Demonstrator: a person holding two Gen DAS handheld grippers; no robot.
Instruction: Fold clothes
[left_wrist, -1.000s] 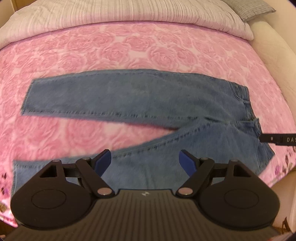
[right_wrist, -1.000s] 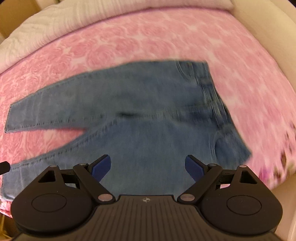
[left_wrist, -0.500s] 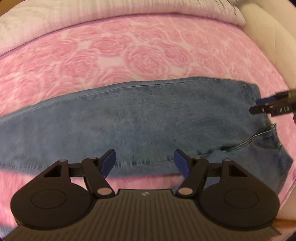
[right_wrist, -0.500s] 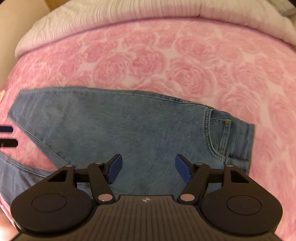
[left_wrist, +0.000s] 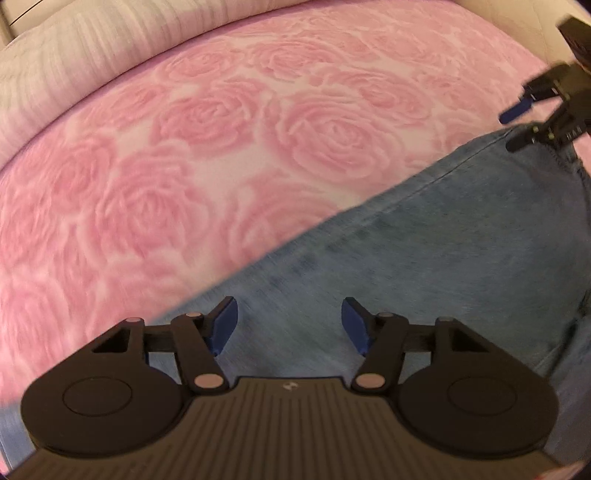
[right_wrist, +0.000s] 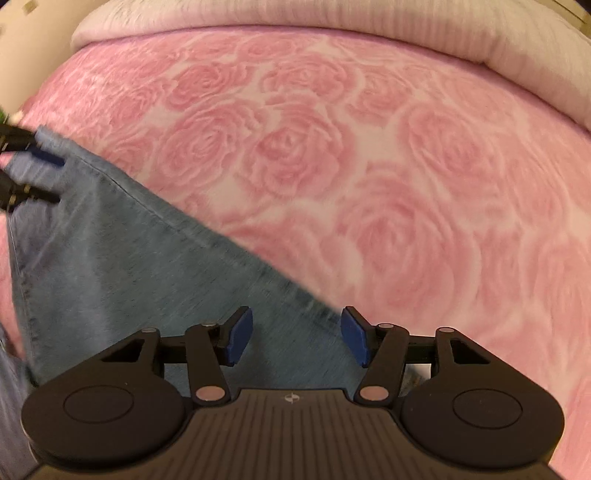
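change: both views dropped much closer to the jeans than a second earlier; jaws narrower on both grippers, denim now filling the lower frame.
left wrist view: left gripper (left_wrist: 290, 325) pointed steeply down over jeans (left_wrist: 461, 258); jaws closing, blue pads apart, denim seen between them, not pinched. Jeans lay flat on pink rose bedspread (left_wrist: 221, 147), edge running diagonally. Right gripper (left_wrist: 517, 125) at upper right by the jeans' far end.
right wrist view: right gripper (right_wrist: 293, 334) above jeans (right_wrist: 129, 277); jaws closing, pads apart, denim edge between them, ungripped. Left gripper (right_wrist: 51, 177) at left edge on the denim; grip unclear. Pale pillow (right_wrist: 480, 33) behind the bedspread (right_wrist: 406, 184).
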